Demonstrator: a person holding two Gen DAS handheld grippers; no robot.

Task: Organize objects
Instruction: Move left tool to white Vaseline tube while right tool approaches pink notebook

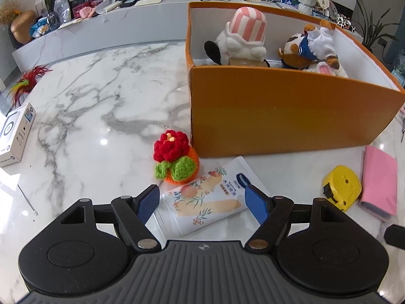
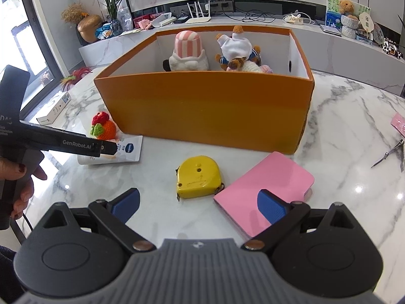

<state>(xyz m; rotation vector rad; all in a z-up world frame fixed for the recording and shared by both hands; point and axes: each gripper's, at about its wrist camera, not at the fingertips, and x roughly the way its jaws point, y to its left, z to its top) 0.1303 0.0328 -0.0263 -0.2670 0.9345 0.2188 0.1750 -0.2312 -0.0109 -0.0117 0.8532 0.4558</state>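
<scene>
Where veins run, marble table (image 1: 101, 81)

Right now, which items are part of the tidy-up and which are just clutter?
Job: orange box; hand cream tube between the open left gripper jaws; crochet flower; yellow tape measure; pink notebook.
Lying about: white carton; scissors; router.

An open orange box (image 2: 202, 111) stands mid-desk, holding plush toys (image 2: 188, 53). Along its near side lie a crocheted red flower on an orange base (image 1: 176, 160), a flat white floral-printed tube (image 1: 210, 197), a yellow tape measure (image 2: 198, 177) and a pink notebook (image 2: 265, 190), all flat on the marble.
</scene>
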